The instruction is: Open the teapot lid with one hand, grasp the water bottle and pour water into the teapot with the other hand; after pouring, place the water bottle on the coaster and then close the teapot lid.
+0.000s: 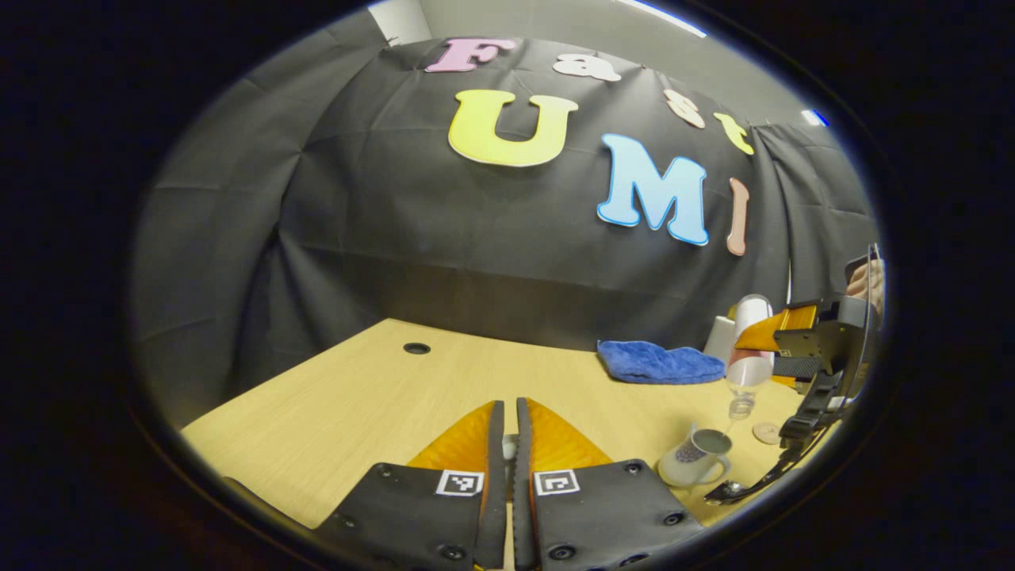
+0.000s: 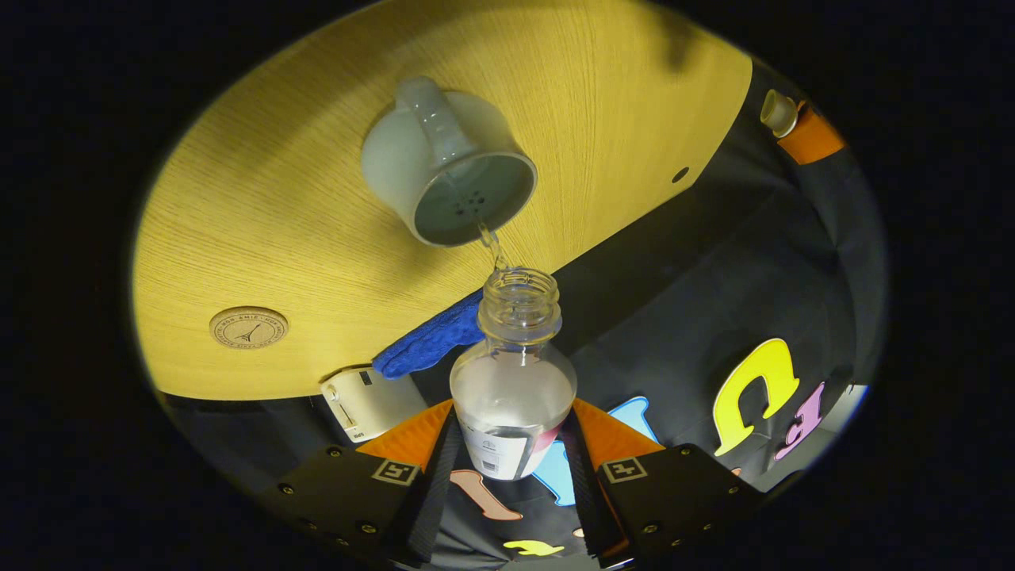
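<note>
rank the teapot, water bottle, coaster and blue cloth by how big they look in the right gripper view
1. teapot and water bottle: look similar; the bottle is nearer the camera, so unsure
2. blue cloth, partly hidden
3. coaster

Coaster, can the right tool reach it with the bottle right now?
Probably yes. The coaster lies bare on the table, apart from the teapot, with nothing between. The right tool, shut on the tilted water bottle, must right it first. The left tool holds the lid aside.
</note>
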Available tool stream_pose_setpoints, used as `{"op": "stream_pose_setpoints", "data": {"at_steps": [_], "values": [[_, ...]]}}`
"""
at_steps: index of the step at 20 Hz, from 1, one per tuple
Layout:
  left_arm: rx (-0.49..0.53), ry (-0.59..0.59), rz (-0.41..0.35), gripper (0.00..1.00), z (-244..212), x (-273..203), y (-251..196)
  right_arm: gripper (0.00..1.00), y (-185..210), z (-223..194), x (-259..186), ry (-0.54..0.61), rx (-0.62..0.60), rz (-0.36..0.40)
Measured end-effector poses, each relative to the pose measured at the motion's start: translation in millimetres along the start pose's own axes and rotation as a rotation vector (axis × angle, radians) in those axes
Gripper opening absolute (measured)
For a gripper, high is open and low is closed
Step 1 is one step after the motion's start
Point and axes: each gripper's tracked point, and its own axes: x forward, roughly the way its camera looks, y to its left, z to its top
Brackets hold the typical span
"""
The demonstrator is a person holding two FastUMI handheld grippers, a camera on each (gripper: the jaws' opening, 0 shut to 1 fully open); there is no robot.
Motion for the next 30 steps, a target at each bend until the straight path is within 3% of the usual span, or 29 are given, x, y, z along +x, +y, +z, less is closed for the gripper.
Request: {"op": "stream_pose_setpoints", "data": {"at_steps": [12,24,30], "values": [[0.003,0.007,0.011,0.1,-3,-6,2,0.68,2,0,-2,0.004,0.005,0.024],[0.057,0.018,0.049,0.1,13,-6,-14,0.69,40,10,-1,-0.106,0.436,0.036],[0.08,0.03,0.047,0.1,18,2,-52,0.69,67,12,-5,-0.199,0.744,0.083]]}}
